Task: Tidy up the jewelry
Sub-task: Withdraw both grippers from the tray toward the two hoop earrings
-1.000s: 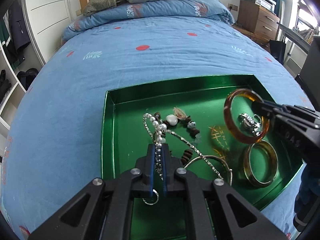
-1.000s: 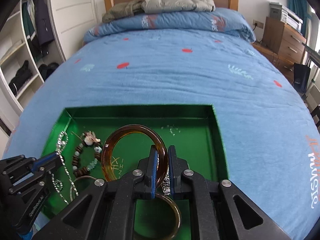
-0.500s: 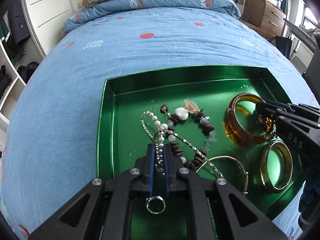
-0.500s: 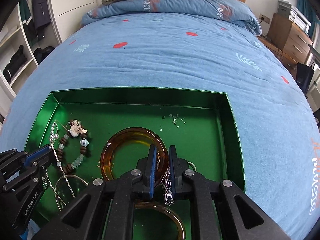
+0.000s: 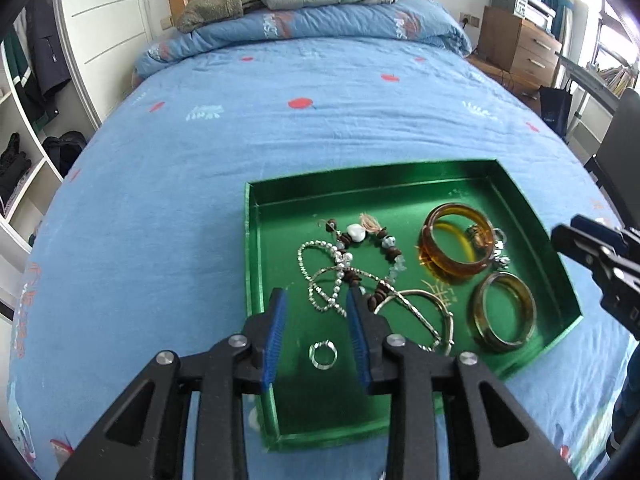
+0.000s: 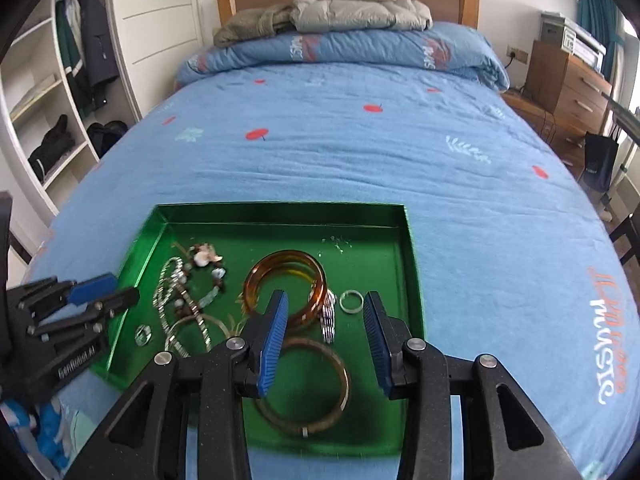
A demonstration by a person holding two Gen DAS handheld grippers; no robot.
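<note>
Two grippers released, holding nothing: left gripper [image 5: 316, 300], right gripper [image 6: 325, 302] | small ring [image 5: 323, 355] between left gripper's fingers | pearl chain [image 5: 324, 276] just ahead | amber bangle [image 6: 290, 286] ahead of right gripper | all inside green tray [image 5: 360, 188] | tray on bed [image 5: 320, 92]

Green tray [image 5: 256, 216], amber bangle [image 5: 456, 272], blue bedsheet [image 5: 280, 140]

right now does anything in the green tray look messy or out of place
Yes. In the green tray, the silver chains and beaded bracelet lie tangled in one heap, overlapping a thin silver bangle. The amber bangle sits tilted, not flat.
</note>
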